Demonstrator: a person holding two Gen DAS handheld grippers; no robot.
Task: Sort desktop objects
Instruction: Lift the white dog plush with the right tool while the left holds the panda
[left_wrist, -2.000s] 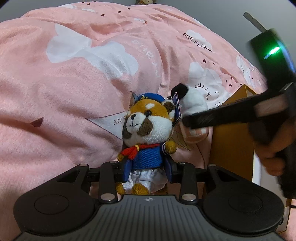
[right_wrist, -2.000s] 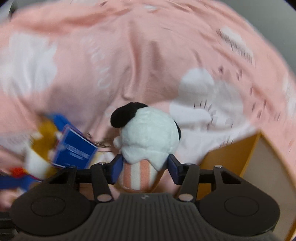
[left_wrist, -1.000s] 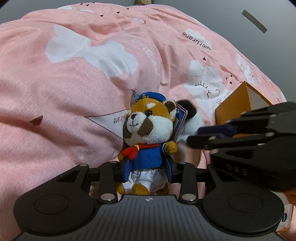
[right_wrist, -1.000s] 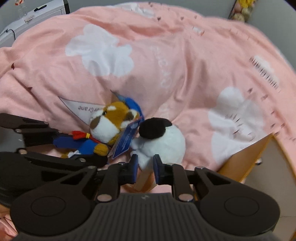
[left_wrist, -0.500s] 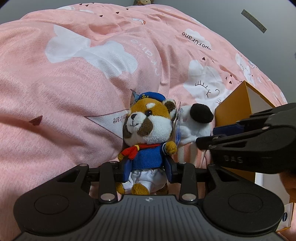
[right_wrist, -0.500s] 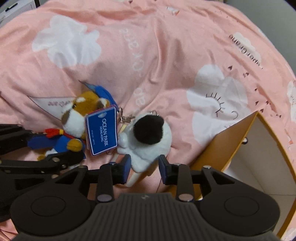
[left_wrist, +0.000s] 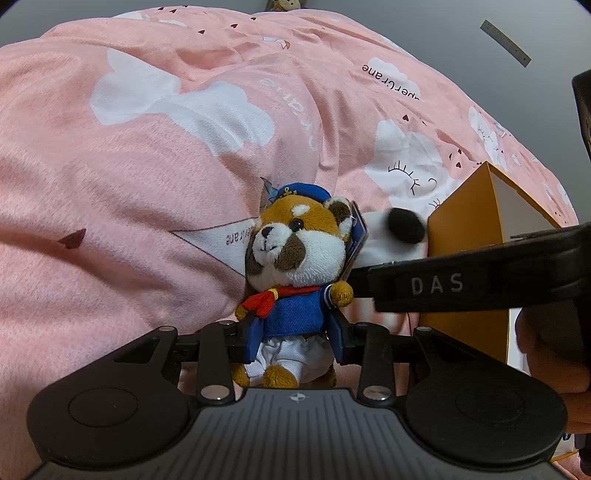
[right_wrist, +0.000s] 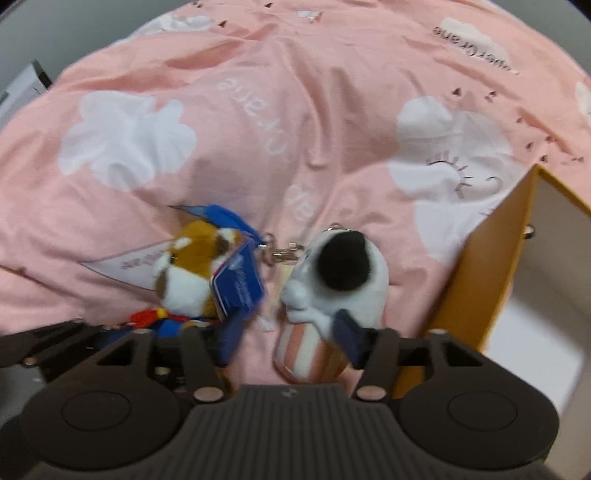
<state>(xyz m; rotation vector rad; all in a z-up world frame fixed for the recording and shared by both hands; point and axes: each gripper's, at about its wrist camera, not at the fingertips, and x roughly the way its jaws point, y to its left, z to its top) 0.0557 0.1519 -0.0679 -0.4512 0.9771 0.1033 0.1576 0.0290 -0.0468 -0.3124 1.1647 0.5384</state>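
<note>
Sorting progress, left wrist view: left hand-held gripper (left_wrist: 293, 341) clamps the red panda plush (left_wrist: 295, 273), upright beside the orange box (left_wrist: 465, 258); not yet boxed.
Right wrist view: right hand-held gripper (right_wrist: 288, 341) jaws opening around the panda plush (right_wrist: 332, 291), just beside the box, outside it.

Two plush toys — red panda plush (left_wrist: 295, 258), white plush (right_wrist: 343, 280) — one orange box (left_wrist: 465, 236), one pink blanket (left_wrist: 147, 147)

Red panda plush (left_wrist: 295, 258): sailor cap, blue jacket, red scarf; upright on the pink blanket (left_wrist: 129, 184).
White plush (right_wrist: 332, 291): black patch, pink-striped base; beside it, against the orange box (right_wrist: 480, 266).
</note>
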